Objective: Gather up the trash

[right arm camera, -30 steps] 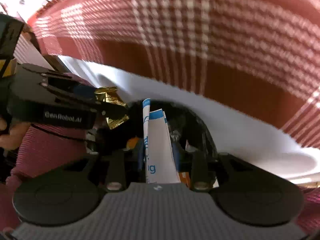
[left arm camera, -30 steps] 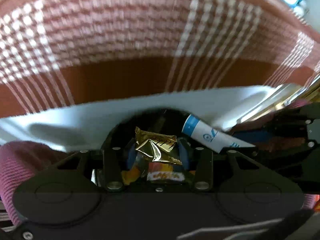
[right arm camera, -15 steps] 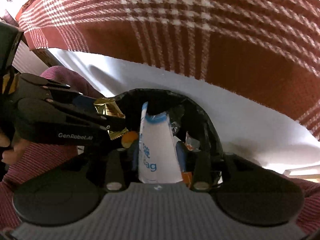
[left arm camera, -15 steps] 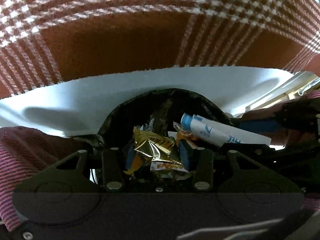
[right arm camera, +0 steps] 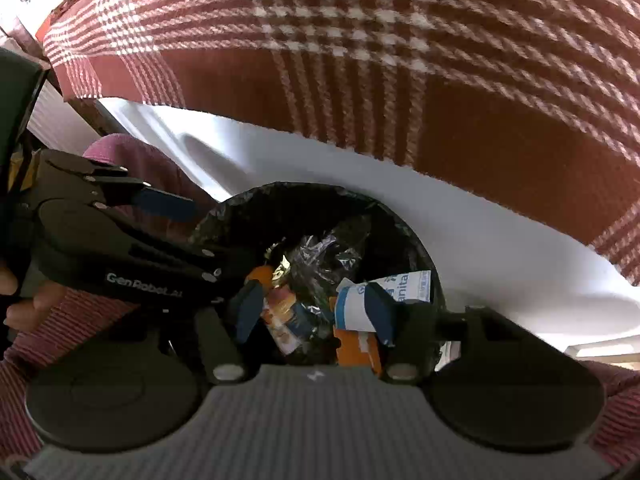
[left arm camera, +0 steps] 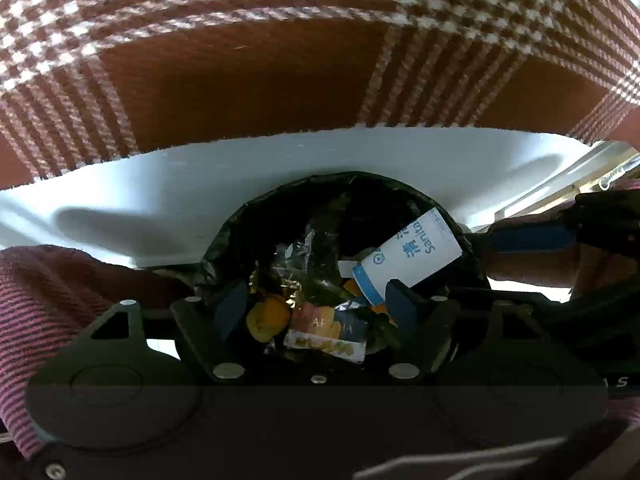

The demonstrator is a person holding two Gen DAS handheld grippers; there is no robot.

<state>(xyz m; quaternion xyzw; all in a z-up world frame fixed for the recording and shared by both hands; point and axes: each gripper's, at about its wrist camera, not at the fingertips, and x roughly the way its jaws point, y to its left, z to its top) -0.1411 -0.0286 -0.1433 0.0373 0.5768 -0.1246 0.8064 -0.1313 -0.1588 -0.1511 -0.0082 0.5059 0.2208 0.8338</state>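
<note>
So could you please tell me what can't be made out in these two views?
- Bin: lower walls and base, both views, hidden behind the gripper bodies.
- White sachet: near end, right wrist view, covered by a pad.
- Trash at the bottom: both views, too dark.

Black bin liner (left arm camera: 240, 236) — red-brown cloth (left arm camera: 248, 80), white checks.

Red-white plaid cloth (left arm camera: 248, 80) above white surface (left arm camera: 168, 196).
</note>
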